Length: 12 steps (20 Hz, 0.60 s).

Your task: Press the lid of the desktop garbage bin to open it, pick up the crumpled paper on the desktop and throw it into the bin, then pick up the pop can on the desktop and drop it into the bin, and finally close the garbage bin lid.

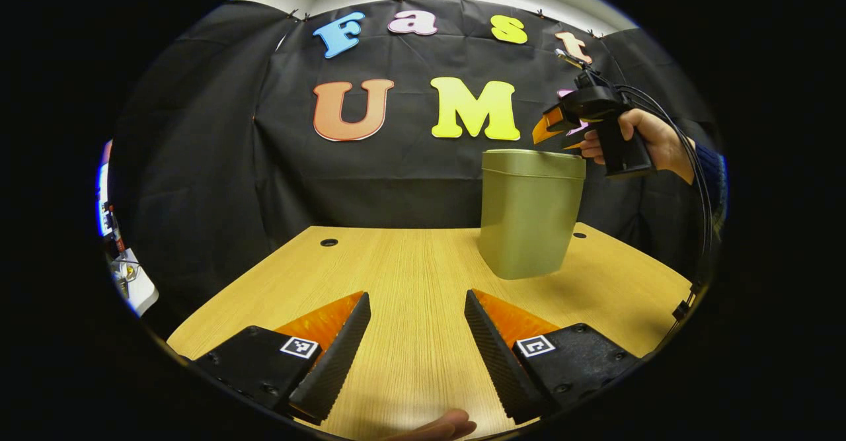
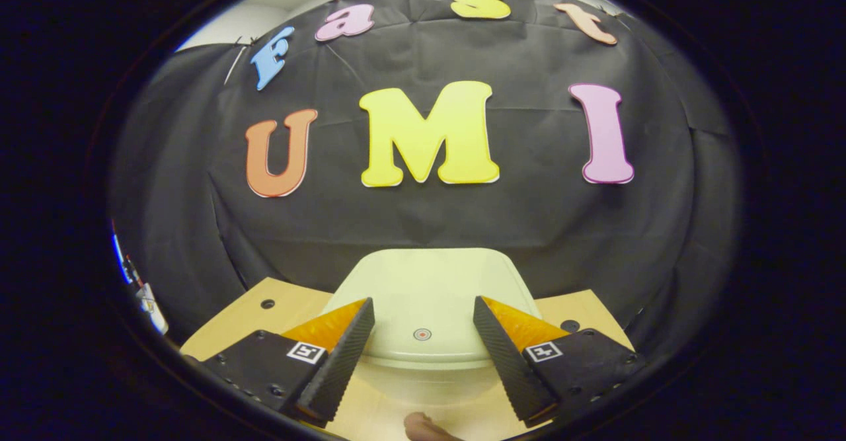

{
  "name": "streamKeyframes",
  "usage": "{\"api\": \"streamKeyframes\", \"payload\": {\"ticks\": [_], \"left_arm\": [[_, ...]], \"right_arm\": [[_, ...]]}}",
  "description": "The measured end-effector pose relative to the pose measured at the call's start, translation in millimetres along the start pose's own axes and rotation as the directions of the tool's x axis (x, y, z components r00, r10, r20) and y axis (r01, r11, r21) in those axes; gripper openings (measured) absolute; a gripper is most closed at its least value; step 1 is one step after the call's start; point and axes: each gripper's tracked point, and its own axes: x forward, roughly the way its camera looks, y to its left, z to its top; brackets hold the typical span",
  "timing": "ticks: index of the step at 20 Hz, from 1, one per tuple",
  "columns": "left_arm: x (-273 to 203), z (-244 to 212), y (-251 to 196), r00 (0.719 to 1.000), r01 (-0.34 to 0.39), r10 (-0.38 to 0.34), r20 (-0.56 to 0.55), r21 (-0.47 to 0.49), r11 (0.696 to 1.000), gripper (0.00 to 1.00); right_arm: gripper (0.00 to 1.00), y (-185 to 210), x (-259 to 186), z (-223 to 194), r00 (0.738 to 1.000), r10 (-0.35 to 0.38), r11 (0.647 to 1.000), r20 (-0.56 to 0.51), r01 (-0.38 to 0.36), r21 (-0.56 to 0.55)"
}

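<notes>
1. Right tongs (image 2: pixel 423 342) hover just above the garbage bin (image 1: pixel 531 213), jaws spread wide with nothing between them. In the left gripper view they sit up at the bin's top right edge, a hand (image 1: pixel 651 140) wrapped round the grip.
2. The lid (image 2: pixel 426 295) lies flat and shut, so by my reading one of the two lid presses is in hand. Neither crumpled paper nor pop can is anywhere I can see, so I cannot tell which press it is, the opening or the closing.
3. A small round mark (image 2: pixel 422 334) sits near the lid's front edge, right between the fingers in the right gripper view. That looks like the press point, and the next move calls for a short drop straight down with a fingertip landing on it.
4. Left tongs (image 1: pixel 416 342) hang low over the bare worktop (image 1: pixel 396 276), jaws wide, holding nothing, well apart from the bin.
5. The bin stands upright toward the worktop's far right.
6. The worktop is pale wood grain, with a dark cable hole (image 1: pixel 329 242) at the far left and another (image 1: pixel 579 235) just behind the bin.
7. Black cloth (image 1: pixel 198 163) hangs behind as the wall, a strip of pale ceiling above it.
</notes>
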Motion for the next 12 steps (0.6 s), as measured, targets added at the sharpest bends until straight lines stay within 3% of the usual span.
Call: {"api": "streamKeyframes", "payload": {"ticks": [6, 12], "left_arm": [[-21.6, 10.0, -1.5, 0.999, -0.037, 0.038, 0.035, -0.016, 0.999, 0.93], [-56.1, 12.5, -3.5, 0.996, -0.067, 0.069, 0.056, -0.034, 0.997, 0.93]], "right_arm": [[0.94, 0.8, -71.5, 18.1, 0.995, 0.009, 0.999, 0.102, -0.005, -0.038], [0.94, 2.7, -179.6, 7.6, 0.976, 0.015, 0.993, 0.219, 0.011, -0.119]]}}
